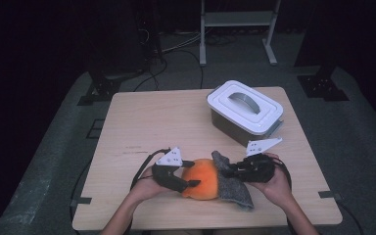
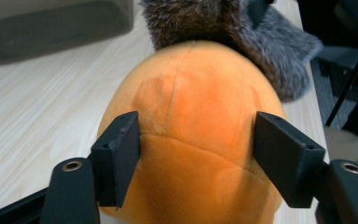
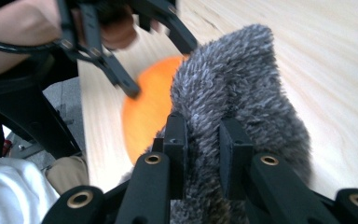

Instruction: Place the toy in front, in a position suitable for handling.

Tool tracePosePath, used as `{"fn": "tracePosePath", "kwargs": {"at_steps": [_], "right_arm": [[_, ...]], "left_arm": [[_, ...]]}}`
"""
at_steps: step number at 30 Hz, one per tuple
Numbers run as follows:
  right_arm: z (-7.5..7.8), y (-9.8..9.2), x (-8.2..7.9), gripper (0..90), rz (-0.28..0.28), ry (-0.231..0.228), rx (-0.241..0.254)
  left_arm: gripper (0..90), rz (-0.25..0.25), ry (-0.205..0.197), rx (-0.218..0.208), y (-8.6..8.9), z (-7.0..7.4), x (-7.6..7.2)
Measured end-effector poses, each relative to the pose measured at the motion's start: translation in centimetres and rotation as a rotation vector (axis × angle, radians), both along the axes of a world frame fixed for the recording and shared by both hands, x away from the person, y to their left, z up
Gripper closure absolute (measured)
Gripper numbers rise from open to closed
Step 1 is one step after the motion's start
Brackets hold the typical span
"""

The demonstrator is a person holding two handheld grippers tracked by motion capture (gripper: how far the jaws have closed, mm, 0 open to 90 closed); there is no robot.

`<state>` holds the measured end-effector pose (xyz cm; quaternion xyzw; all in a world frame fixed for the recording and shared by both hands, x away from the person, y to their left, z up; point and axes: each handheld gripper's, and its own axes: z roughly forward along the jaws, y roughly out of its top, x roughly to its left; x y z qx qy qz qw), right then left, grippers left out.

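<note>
Jaws of right gripper (image 3: 204, 140) pinch grey fur (image 3: 242, 84); left gripper (image 2: 198, 154) brackets orange plush (image 2: 191, 121) loosely, pads barely touching; it may slip free.

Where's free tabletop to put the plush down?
Bare: the table's whole left half, and the strip behind the orange-and-grey plush up to the white-lidded bin. Crowded: front centre, where the left gripper and the right gripper work the plush; bin fills the far right.

The high view is looking down on my table (image 1: 142, 122) from above my side. My two gripper views are riding close, facing each other at three and nine o'clock, both sharing the orange plush (image 2: 191, 130) and its grey fur (image 3: 242, 84).
</note>
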<state>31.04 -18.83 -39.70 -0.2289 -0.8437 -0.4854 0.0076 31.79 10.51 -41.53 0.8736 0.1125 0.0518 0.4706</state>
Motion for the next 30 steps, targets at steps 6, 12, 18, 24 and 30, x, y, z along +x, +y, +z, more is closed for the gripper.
{"fn": "tracePosePath", "kwargs": {"at_steps": [6, 12, 18, 24, 30], "right_arm": [[-0.1, 1.5, -0.5, 74.9, 0.047, -0.012, -0.038], [-0.8, -0.1, 0.1, 74.9, 0.004, 0.022, -0.065], [1.1, 0.9, -0.6, 74.9, 0.041, -0.029, -0.007], [0.2, 1.0, -0.5, 74.9, 0.039, -0.012, -0.039], [0.1, 0.6, -0.4, 74.8, 0.046, 0.010, -0.018]], "left_arm": [[29.9, -0.012, -0.015, 0.004, -0.5, 0.2, -0.3], [31.3, 0.008, 0.012, 0.020, 0.0, -0.2, 0.1], [33.9, -0.028, -0.023, 0.005, -1.2, 0.1, -0.6], [29.5, -0.019, -0.022, 0.004, -1.1, 0.2, -0.5], [28.1, -0.013, 0.009, 0.017, -1.4, -0.4, -0.3]]}}
